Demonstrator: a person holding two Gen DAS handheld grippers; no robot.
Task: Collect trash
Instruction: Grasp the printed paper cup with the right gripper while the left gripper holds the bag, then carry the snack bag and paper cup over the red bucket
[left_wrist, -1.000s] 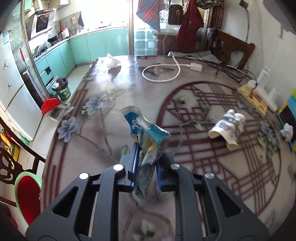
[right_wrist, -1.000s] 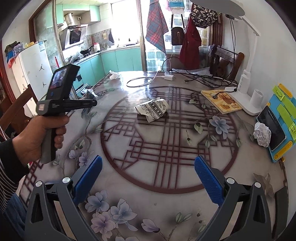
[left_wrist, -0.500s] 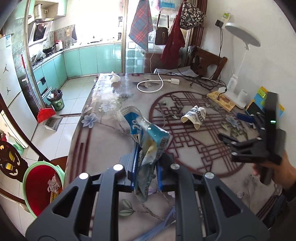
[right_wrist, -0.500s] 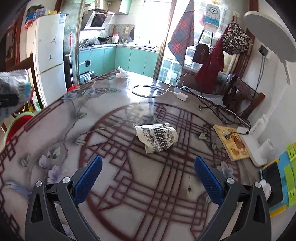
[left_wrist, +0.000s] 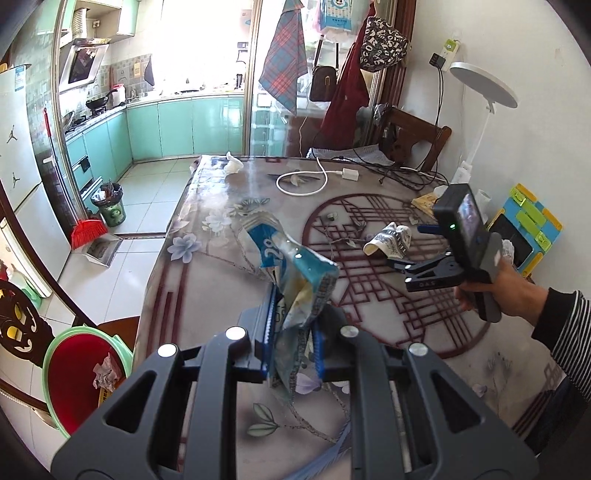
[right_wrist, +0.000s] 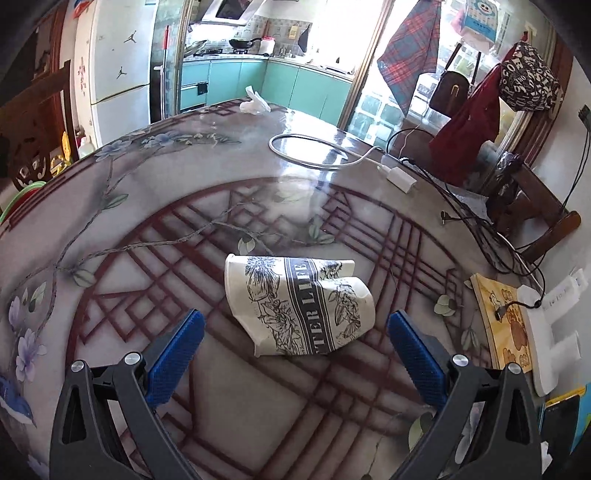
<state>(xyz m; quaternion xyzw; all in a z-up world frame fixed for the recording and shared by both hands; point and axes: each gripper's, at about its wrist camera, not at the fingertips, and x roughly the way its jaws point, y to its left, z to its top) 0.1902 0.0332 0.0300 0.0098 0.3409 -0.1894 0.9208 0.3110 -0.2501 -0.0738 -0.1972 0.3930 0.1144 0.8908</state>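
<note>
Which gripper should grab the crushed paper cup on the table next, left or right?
Right. The right gripper is open and empty, with the cup lying just ahead between its fingers. The left gripper is shut on a blue wrapper.

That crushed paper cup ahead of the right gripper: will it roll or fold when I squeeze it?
The paper cup is already flattened and creased, so it probably won't roll. Its thin walls likely fold further under the right gripper. It looks light and may skid on the glossy table.
</note>
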